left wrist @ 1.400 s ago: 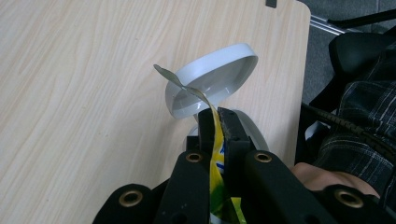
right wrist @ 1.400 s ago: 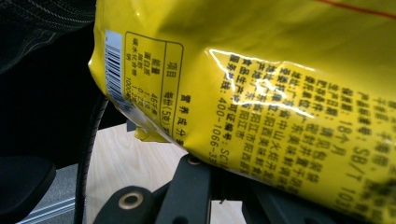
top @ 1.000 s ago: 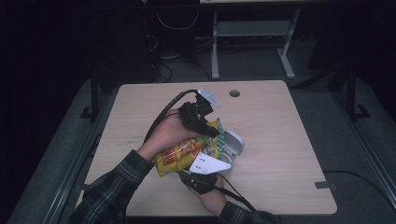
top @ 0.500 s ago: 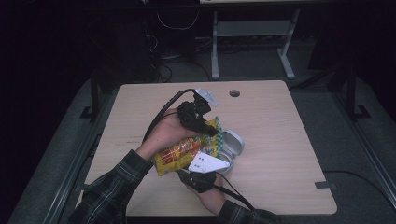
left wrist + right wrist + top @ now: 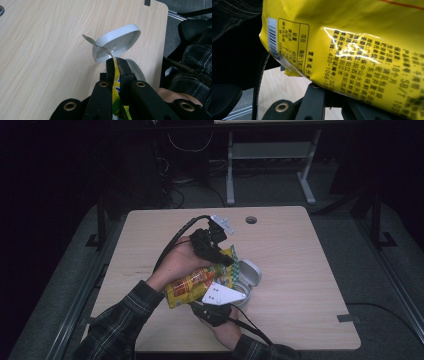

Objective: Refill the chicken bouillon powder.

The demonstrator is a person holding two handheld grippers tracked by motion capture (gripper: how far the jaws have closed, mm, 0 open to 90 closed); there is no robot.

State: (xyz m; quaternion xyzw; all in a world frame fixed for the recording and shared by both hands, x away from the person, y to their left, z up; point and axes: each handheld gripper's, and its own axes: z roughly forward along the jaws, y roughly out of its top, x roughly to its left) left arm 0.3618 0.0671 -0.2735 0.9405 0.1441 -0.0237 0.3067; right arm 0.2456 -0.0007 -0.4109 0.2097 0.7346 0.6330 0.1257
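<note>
A person at a wooden bench (image 5: pixel 300 270) holds a yellow snack bag (image 5: pixel 192 285) between two hand-held grippers, above and just left of an open grey tin (image 5: pixel 242 292). Nearest the camera, the right gripper (image 5: pixel 216 306) sits under the bag's lower end, its white plate facing up; in the right gripper view the bag's printed back (image 5: pixel 352 45) lies across the fingers, which are closed, though the frame hides whether they pinch the foil itself. Beyond it, the left gripper (image 5: pixel 212 247) has its fingers (image 5: pixel 111 72) clamped on the bag's top seam (image 5: pixel 115 75), whose silver edge curls up past the tips toward the tin. The tin's hinged lid (image 5: pixel 250 270) stands tipped open on the side away from the person, its pale inside seen past the left gripper's tips (image 5: pixel 117 42). Compared with the frames from a second and half a second before, little has shifted: both hands hold their places over the tin and both grips are unchanged. That steadiness suggests the bag is being held taut at both ends, probably ready to be torn open or tipped over the tin, and neither has begun. Farther off, the rest of the bench is bare wood with a cable hole (image 5: pixel 251 220) near its far edge.
</note>
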